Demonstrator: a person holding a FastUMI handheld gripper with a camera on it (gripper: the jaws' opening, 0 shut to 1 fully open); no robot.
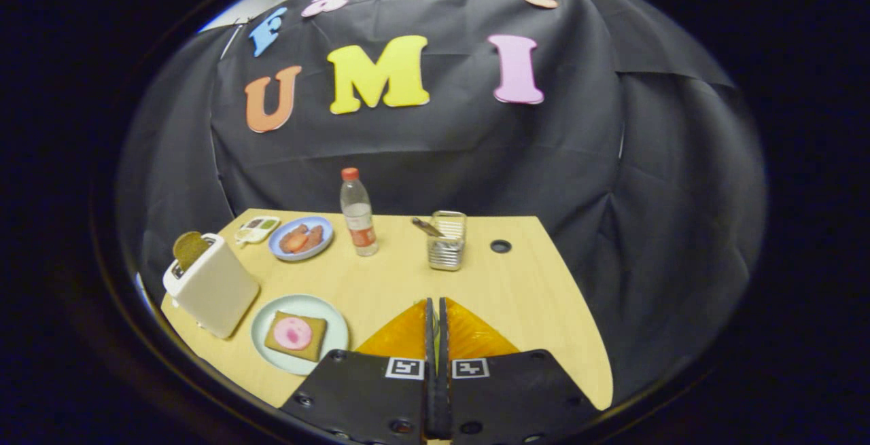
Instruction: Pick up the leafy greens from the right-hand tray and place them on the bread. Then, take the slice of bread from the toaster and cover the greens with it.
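Observation:
My gripper (435, 304) is shut with nothing between its fingers, held above the near part of the wooden table (530, 295). Ahead and left of the fingers a pale green plate (272, 350) carries a slice of bread (296, 336) topped with a round pink slice. Left of the plate stands a white toaster (212, 286) with a brown bread slice (189, 248) sticking out of its slot. Behind the toaster lies a small white tray (257, 229) with something green in it, too small to make out.
A blue plate (300, 238) of reddish food sits next to the small tray. A clear bottle (358, 214) with a red cap stands mid-table. A metal holder (447, 241) with a utensil stands beyond the fingers. A round cable hole (501, 246) lies to its right.

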